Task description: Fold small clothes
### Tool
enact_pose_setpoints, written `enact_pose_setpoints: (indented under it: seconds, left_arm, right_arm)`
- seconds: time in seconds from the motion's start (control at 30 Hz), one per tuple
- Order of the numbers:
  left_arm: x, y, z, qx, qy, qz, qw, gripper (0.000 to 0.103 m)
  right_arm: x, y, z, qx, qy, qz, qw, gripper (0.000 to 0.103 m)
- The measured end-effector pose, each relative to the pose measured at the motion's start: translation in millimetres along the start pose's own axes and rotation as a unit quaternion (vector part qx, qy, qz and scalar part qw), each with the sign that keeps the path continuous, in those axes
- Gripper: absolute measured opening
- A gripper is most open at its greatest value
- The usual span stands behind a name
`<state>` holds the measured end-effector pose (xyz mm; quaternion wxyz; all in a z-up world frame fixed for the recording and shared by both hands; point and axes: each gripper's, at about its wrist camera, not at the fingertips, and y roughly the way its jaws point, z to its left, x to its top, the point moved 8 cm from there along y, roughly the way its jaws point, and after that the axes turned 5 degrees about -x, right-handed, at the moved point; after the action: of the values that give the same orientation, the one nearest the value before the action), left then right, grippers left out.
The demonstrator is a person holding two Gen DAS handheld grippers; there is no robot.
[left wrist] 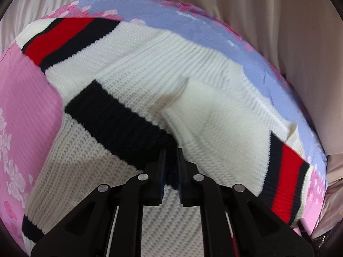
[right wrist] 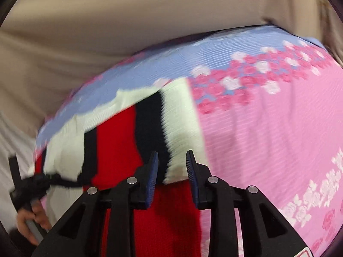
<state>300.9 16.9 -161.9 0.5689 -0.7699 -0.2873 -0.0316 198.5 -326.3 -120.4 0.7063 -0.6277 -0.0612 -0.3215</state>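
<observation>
Sweater [left wrist: 137, 72]: chunky white knit, spread on the pink-and-blue floral bedspread [left wrist: 23, 98] | left gripper [left wrist: 171, 169] clenched on its black cuff band [left wrist: 111, 115] | right gripper [right wrist: 172, 171] parted, straddling the striped hem [right wrist: 150, 115], grasping nothing | handling: soft, limp, fairly light, likely stretchy; best pinched at ribbed bands.

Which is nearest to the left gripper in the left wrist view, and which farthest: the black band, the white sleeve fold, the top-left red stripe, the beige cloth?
1. Black band: clamped between the left gripper fingers.
2. White sleeve fold: just ahead, slightly right.
3. Red stripe: far upper left.
4. Beige cloth: beyond the bedspread, top.
</observation>
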Motion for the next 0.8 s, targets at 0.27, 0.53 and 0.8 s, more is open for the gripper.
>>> enact_pose_setpoints:
  seconds: [0.27,0.53,0.8]
  left_arm:
    - [9,-22,31,-0.023,-0.054,-0.007,0.9982,0.021]
    - [96,-67,177,0.032,-0.185,-0.109,0.9761,0.066]
    - [175,-51,307,0.068,-0.306,-0.130,0.9406,0.040]
  right_arm:
    - [-1,9,22,-0.016,-0.046,0.017,0.999,0.018]
    - [-20,-8,45,-0.010,-0.066,0.042,0.997,0.021]
    - [-95,-48,84,0.002,-0.116,0.081,0.990,0.034]
